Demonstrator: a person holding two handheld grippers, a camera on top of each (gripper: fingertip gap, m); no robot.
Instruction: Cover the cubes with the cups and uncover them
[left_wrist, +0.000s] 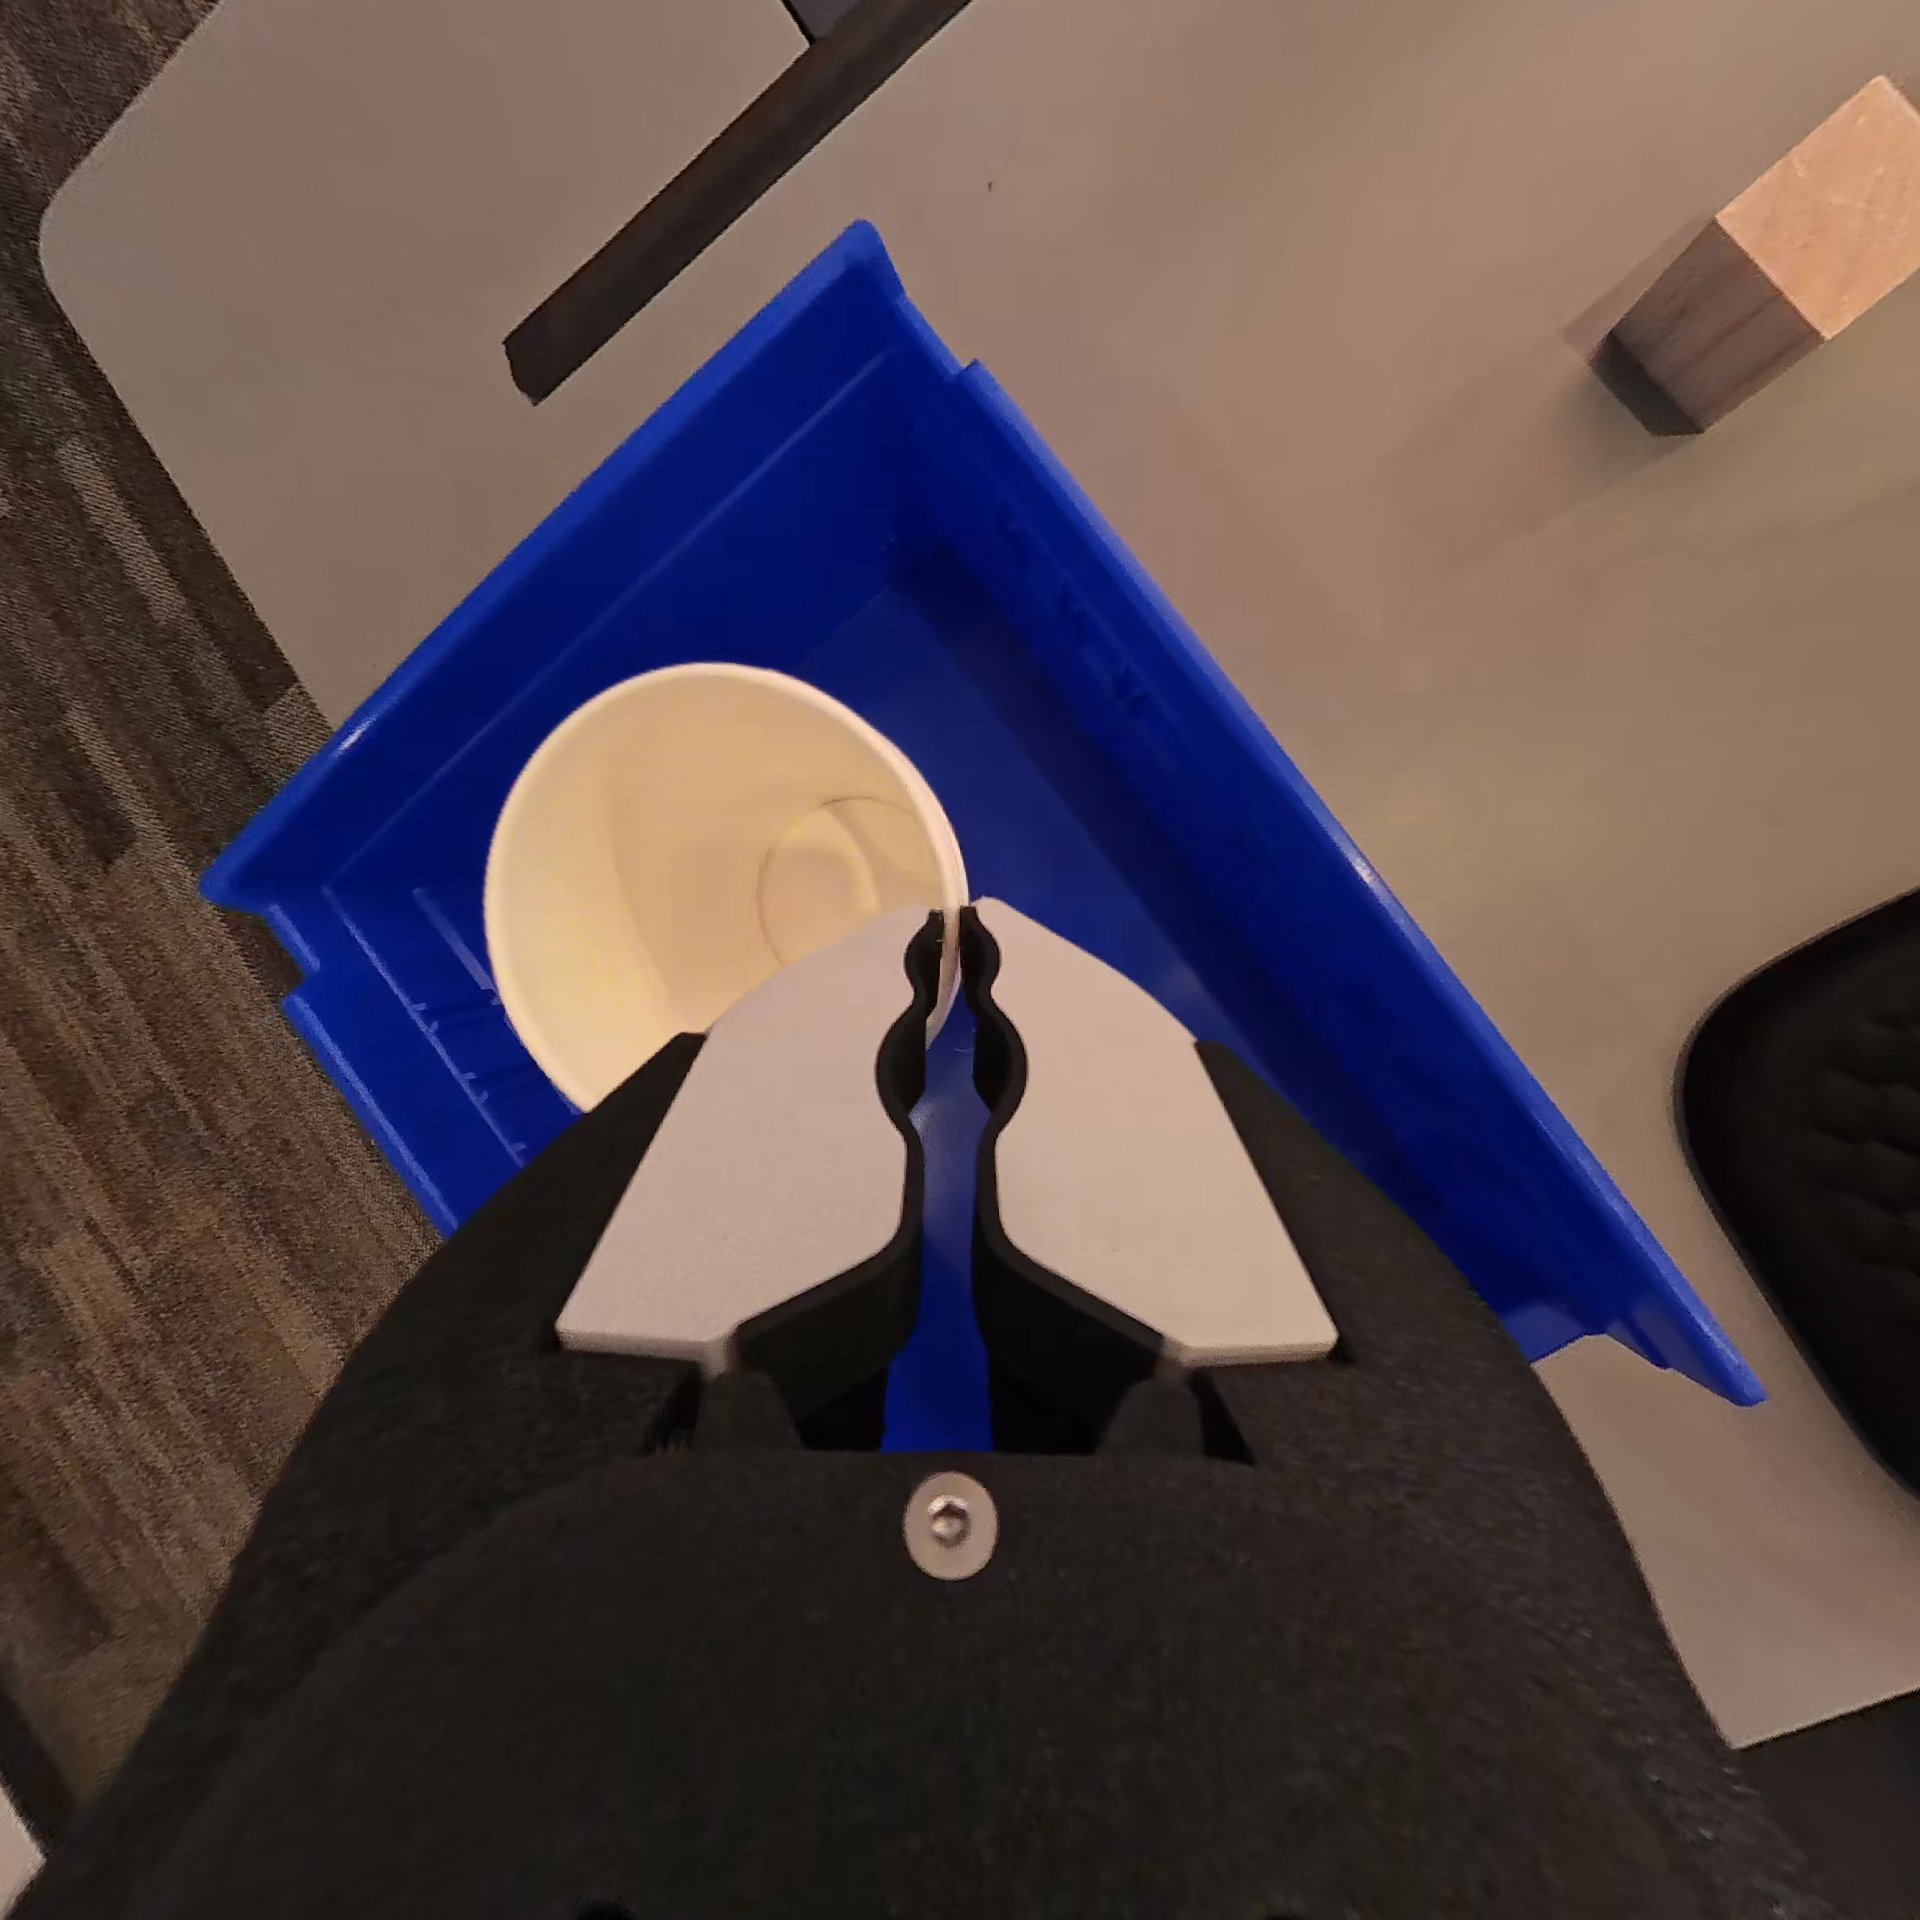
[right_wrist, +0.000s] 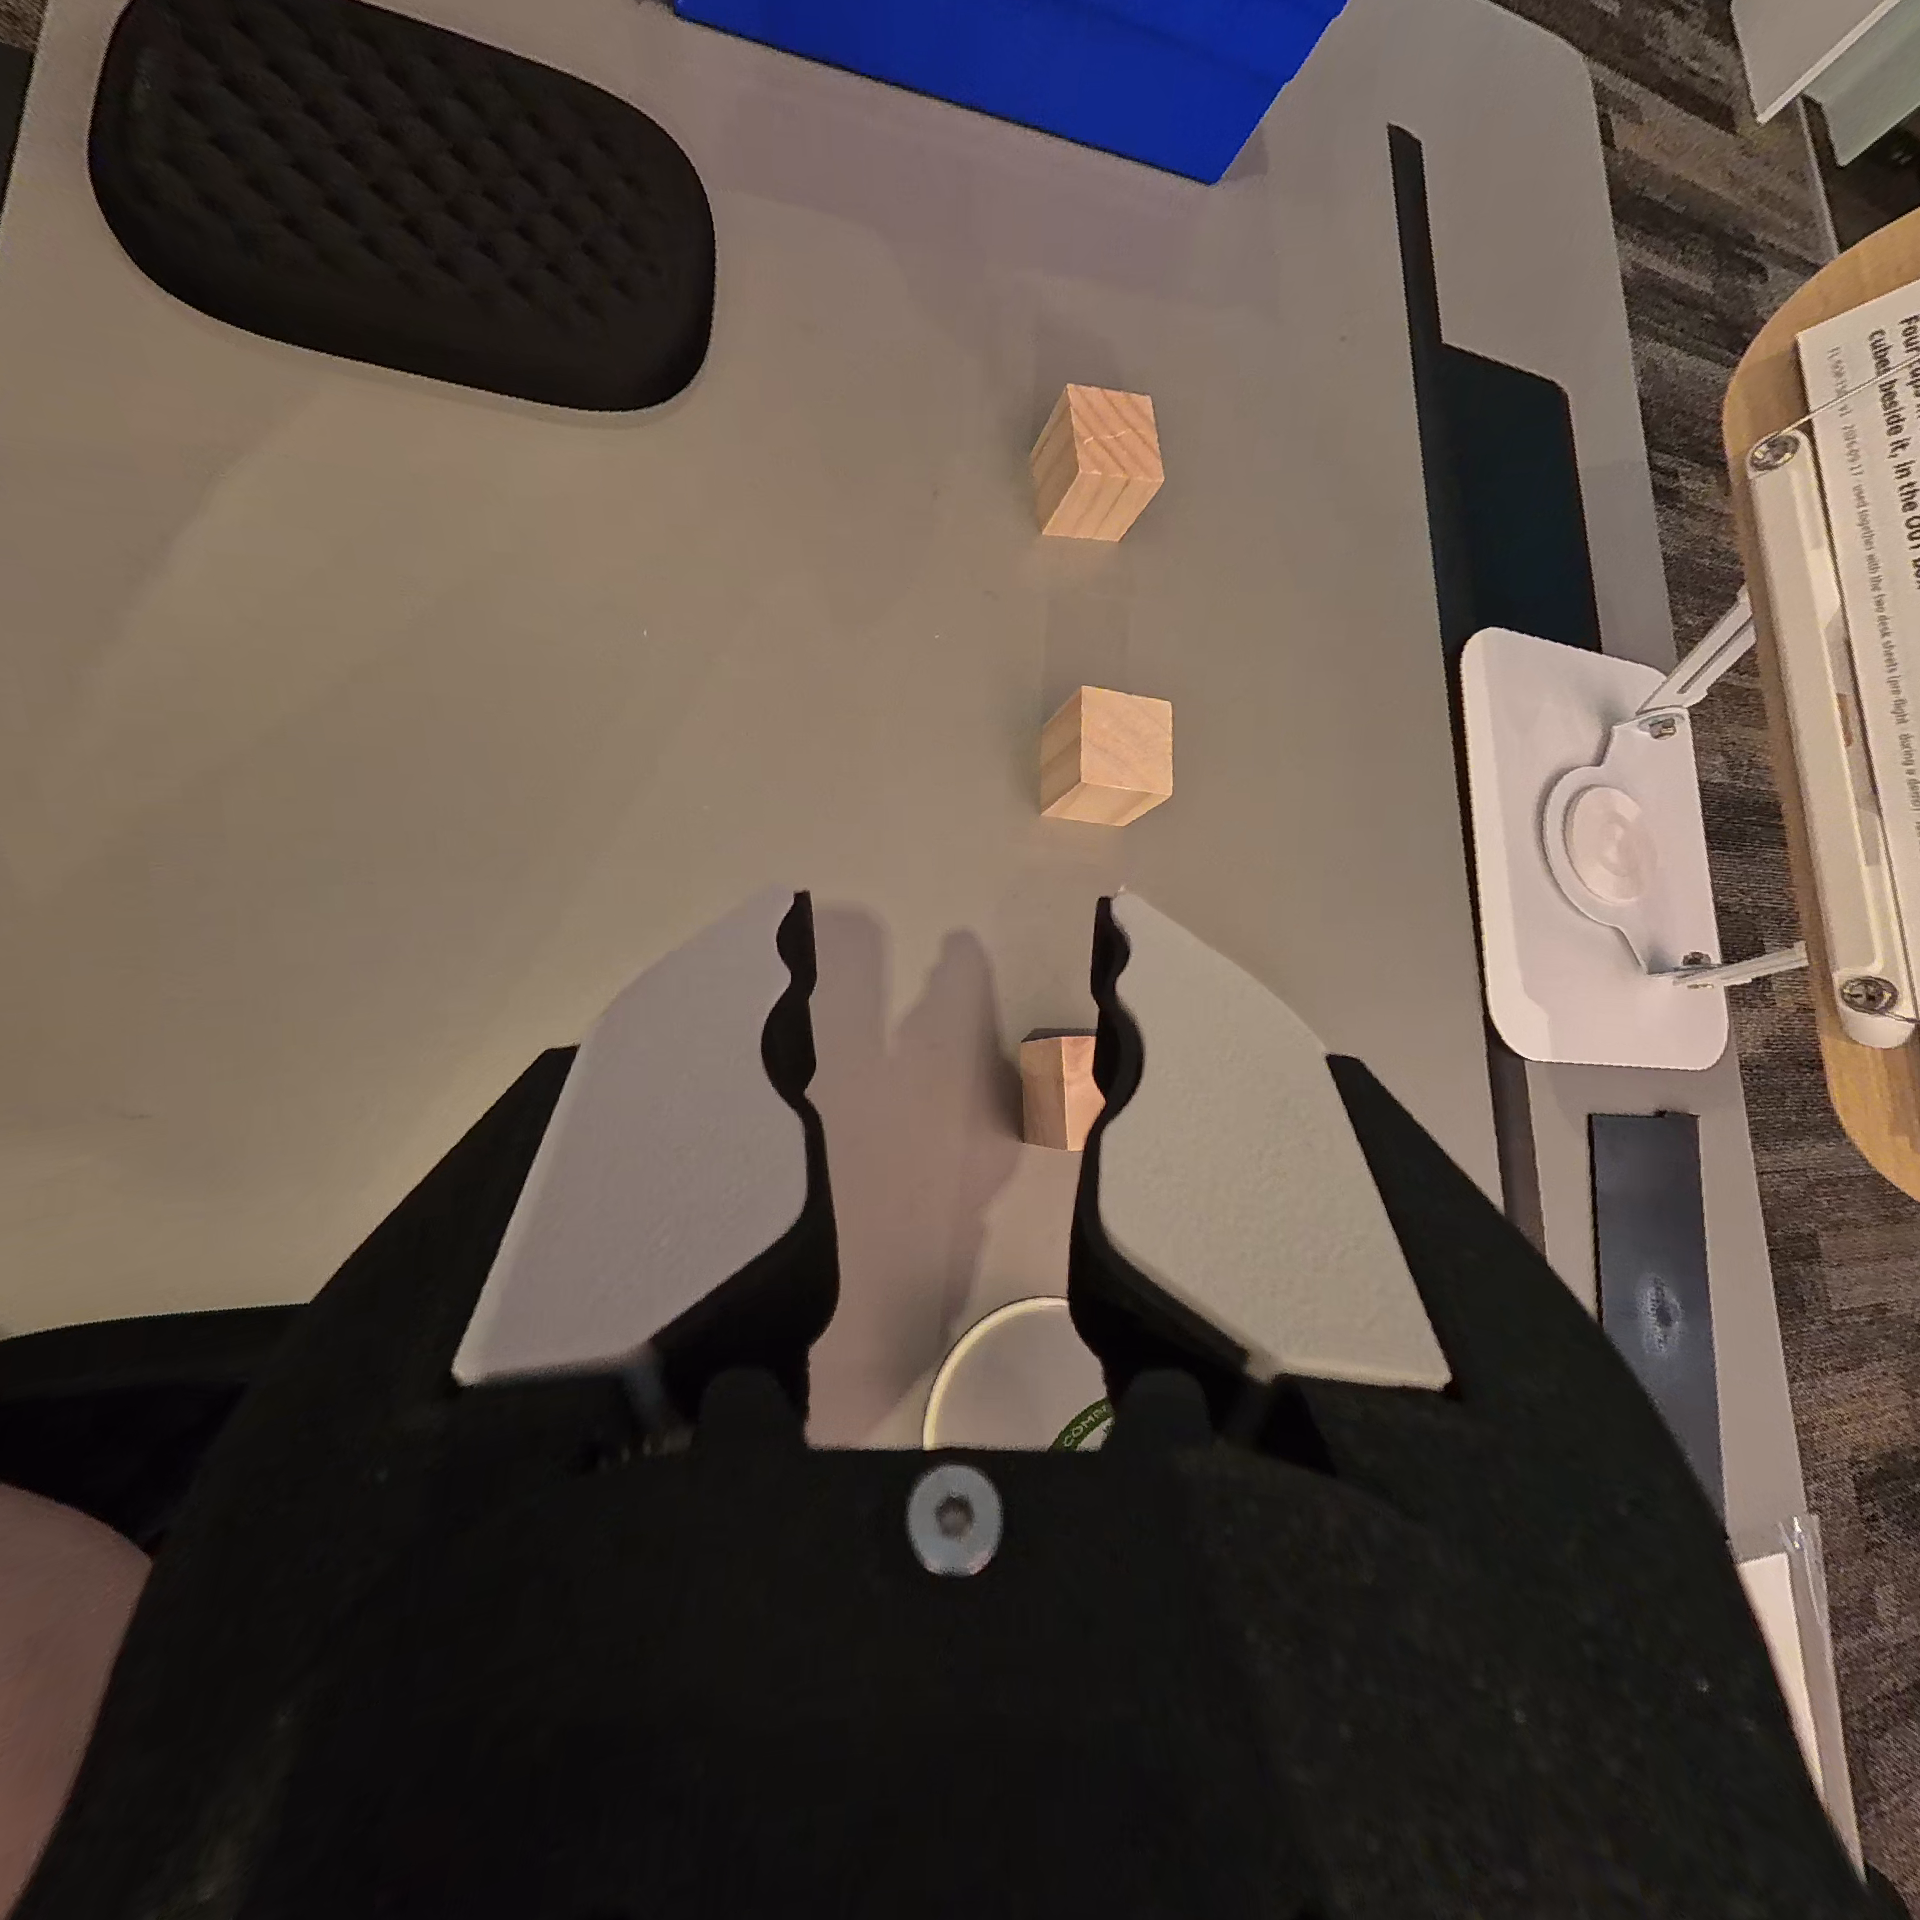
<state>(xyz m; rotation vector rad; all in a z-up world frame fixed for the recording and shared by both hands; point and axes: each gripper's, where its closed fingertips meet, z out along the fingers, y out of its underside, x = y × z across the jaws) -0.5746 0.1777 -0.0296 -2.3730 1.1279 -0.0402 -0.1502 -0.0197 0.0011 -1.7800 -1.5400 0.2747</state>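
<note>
Paper cup (left_wrist: 717, 883) rim's pinched thin by the left gripper (left_wrist: 954, 920) over the blue bin (left_wrist: 1091, 644), could crumple or slip; right gripper (right_wrist: 956, 904) gapes empty.

Both the left gripper (left_wrist: 953, 914) and right gripper (right_wrist: 954, 904) have matte black bodies, pale grey plates on jaws with wavy black inner edges, and one silver hex screw each.

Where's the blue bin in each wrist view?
Left wrist view: blue bin fills the centre, with the left claw shut on the paper cup over it.
Right wrist view: only a corner, top centre.
Shared landmark: black quilted pad beside it.
</note>
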